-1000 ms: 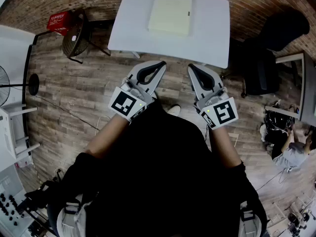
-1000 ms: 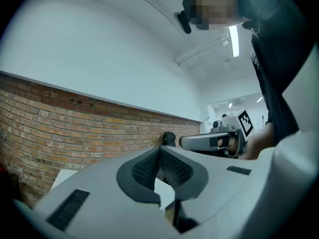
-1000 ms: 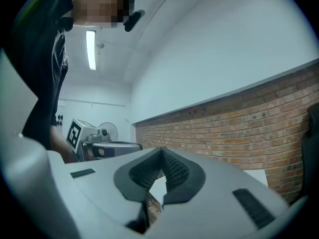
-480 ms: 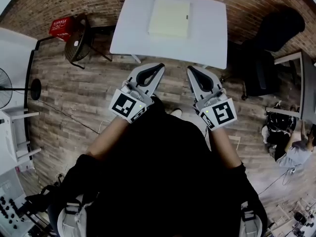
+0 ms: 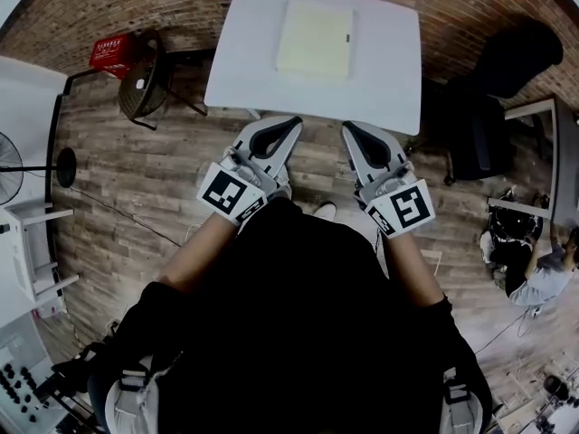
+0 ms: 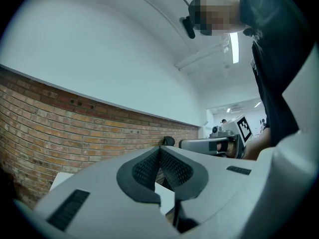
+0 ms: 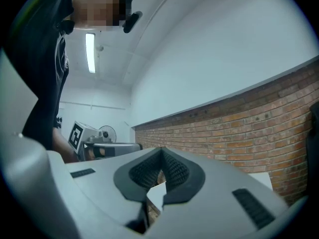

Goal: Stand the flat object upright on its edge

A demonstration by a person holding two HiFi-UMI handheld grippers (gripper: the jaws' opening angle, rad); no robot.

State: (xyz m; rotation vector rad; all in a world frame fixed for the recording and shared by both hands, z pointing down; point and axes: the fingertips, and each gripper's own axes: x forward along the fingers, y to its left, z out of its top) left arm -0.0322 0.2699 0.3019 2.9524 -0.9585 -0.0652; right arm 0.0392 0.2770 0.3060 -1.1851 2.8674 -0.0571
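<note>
A pale yellow flat pad (image 5: pixel 315 41) lies flat on the white table (image 5: pixel 244 70) at the top of the head view. My left gripper (image 5: pixel 293 121) and right gripper (image 5: pixel 347 127) hang side by side just short of the table's near edge, both pointing toward it and level. Each is shut with nothing between its jaws. In the left gripper view the shut tips (image 6: pixel 160 149) meet in front of a brick wall, and the right gripper view shows its tips (image 7: pixel 160 151) closed the same way. The pad is hidden in both gripper views.
A wooden floor surrounds the table. A dark round stool (image 5: pixel 140 84) and a red box (image 5: pixel 109 51) stand at the left, a black chair (image 5: pixel 507 57) at the right. A floor fan (image 5: pixel 14 156) stands at the far left. Another person (image 5: pixel 534 278) sits at the right edge.
Both grippers have edged a little toward the table's near edge. The table sits slightly lower in the head view. Jaws stay shut.
</note>
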